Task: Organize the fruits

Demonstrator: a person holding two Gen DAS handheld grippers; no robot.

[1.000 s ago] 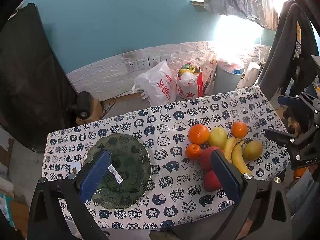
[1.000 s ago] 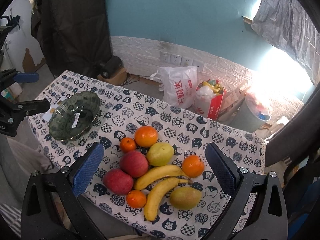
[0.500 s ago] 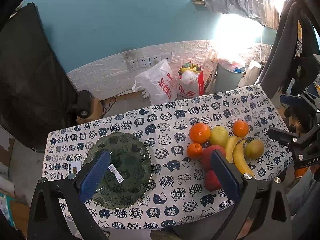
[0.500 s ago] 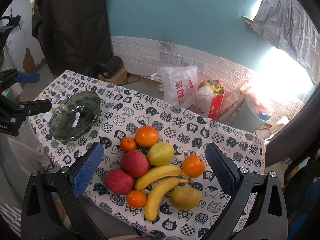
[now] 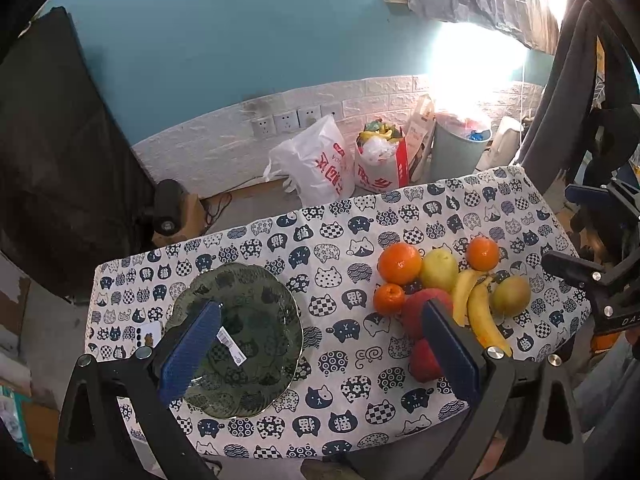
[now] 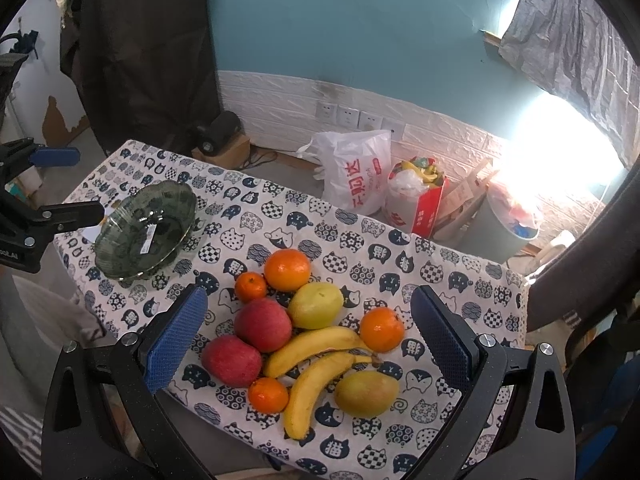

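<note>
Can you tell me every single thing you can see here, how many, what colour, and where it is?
Oranges: four, orange, two big and two small, in the fruit pile.
Apples: two, red, side by side, left side of the pile.
Bananas: two, yellow, middle of the pile.
Pears: two, yellow-green, one behind the bananas, one at the pile's near right.
Bowl: one, dark green glass, a label inside, no fruit in it, left end of the table.
Tablecloth: one, white with dark blue cat faces, covering the table.
Plastic bag: one, white with red print, on the floor behind.
Bin: one, grey, floor by the wall.
Left gripper: blue fingers open, above the table.
Right gripper: blue fingers open, above the fruit.
</note>
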